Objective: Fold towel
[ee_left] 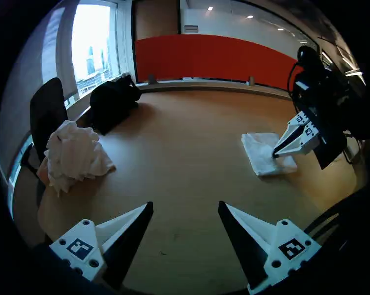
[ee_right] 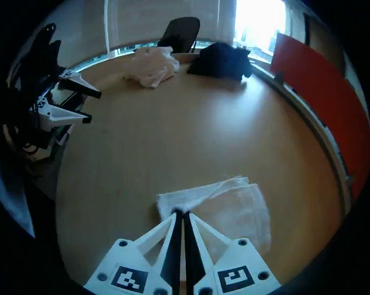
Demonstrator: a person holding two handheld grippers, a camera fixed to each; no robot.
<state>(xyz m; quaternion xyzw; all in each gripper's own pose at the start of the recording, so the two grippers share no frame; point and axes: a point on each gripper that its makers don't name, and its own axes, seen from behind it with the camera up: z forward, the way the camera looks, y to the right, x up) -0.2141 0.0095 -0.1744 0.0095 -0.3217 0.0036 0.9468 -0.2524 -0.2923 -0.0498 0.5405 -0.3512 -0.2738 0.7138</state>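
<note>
Wooden desk [ee_left: 194,147] surface, pale brown, carries all items observed; the white towel [ee_left: 263,152] lies flat on it in a folded rectangle, on the right side in the left gripper view and directly ahead of the fingers in the right gripper view [ee_right: 229,206]; one loose fold runs along its far edge.

Right tool [ee_right: 182,214]: clenched, its two fingers drawn together with only a thin slit between them; the tips sit at the towel's near left corner, touching the cloth; whether any fabric is caught between them cannot be told. Seen from the left gripper view, the same tool [ee_left: 275,153] angles down with its tips meeting the towel's edge.

Left tool [ee_left: 185,204]: released, fingers spread wide, grasping nothing, held over bare desk well apart from the towel; in the right gripper view it [ee_right: 94,106] appears at the desk's left side, jaws parted.

Other items: a crumpled heap of pale cloth [ee_left: 74,155] near the far edge of the desk; a black bag [ee_left: 111,101] just beside it; a dark chair [ee_left: 47,110] behind the heap; a bright window [ee_left: 94,44]; a red wall panel [ee_left: 209,56] beyond the desk.
</note>
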